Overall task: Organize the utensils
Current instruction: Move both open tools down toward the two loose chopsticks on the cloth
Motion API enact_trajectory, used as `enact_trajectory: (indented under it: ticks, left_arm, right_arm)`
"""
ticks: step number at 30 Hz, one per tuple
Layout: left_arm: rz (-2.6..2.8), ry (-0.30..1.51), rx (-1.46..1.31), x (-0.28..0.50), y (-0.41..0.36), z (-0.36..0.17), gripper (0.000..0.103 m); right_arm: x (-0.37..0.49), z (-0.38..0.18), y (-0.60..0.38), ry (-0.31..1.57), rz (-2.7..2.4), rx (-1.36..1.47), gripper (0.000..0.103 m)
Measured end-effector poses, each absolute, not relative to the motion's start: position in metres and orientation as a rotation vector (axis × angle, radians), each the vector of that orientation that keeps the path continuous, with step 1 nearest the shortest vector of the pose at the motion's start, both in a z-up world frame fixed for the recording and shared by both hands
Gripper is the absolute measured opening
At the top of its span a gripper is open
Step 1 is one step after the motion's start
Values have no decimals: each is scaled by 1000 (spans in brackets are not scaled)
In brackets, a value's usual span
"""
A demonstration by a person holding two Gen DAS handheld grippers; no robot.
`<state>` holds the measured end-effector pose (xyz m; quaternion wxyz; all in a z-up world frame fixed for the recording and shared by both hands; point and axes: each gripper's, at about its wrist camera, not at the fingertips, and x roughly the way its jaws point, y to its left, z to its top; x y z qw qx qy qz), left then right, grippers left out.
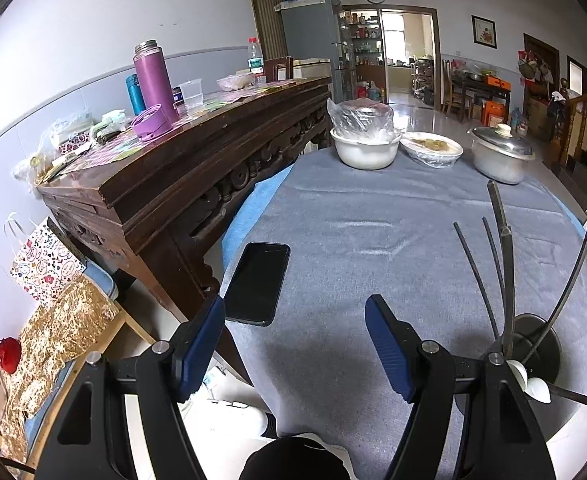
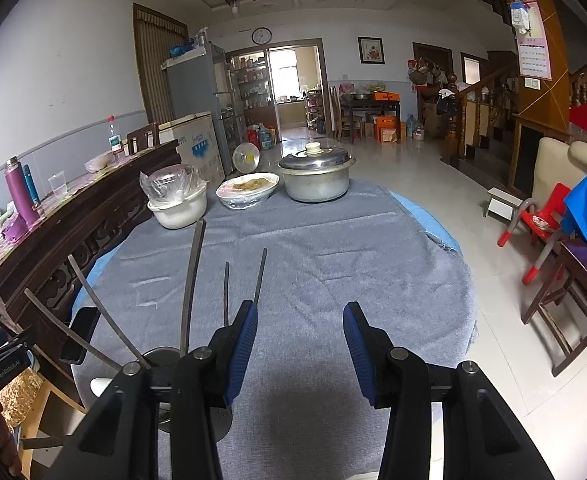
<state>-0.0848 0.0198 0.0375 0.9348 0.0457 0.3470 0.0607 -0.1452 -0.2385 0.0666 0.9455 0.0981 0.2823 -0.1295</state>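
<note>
On the bench [image 1: 373, 216], covered with a grey cloth, you hold both grippers low with nothing between their jaws: your left gripper [image 1: 295, 344] stands wide open near the black phone [image 1: 258, 282], and your right gripper [image 2: 299, 350] is open too, less wide. The utensils [image 1: 503, 264] stand fanned out in a dark round holder [image 1: 543, 338], between your two grippers.
</note>
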Motion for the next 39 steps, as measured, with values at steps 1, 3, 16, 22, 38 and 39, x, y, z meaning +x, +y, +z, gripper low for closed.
enact_trajectory:
  ticks: [1, 3, 16, 22, 38, 39]
  left_arm:
    - [124, 710, 93, -85, 20, 37, 73]
    - [125, 711, 92, -85, 20, 37, 73]
    - [121, 723, 83, -83, 23, 32, 73]
    - [120, 734, 79, -79, 25, 27, 73]
    - [128, 830, 65, -48, 33, -11, 73]
    - [128, 838, 64, -44, 34, -14, 73]
  right_arm:
    - [-146, 67, -238, 576, -266, 199, 48]
    - [-146, 67, -237, 579, -270, 194, 48]
    - [-142, 66, -236, 597, -283, 188, 48]
    - [-139, 60, -236, 611, -282, 186, 48]
    - [-107, 13, -263, 733, -272, 314, 48]
    - [-104, 9, -265, 743, -270, 326, 48]
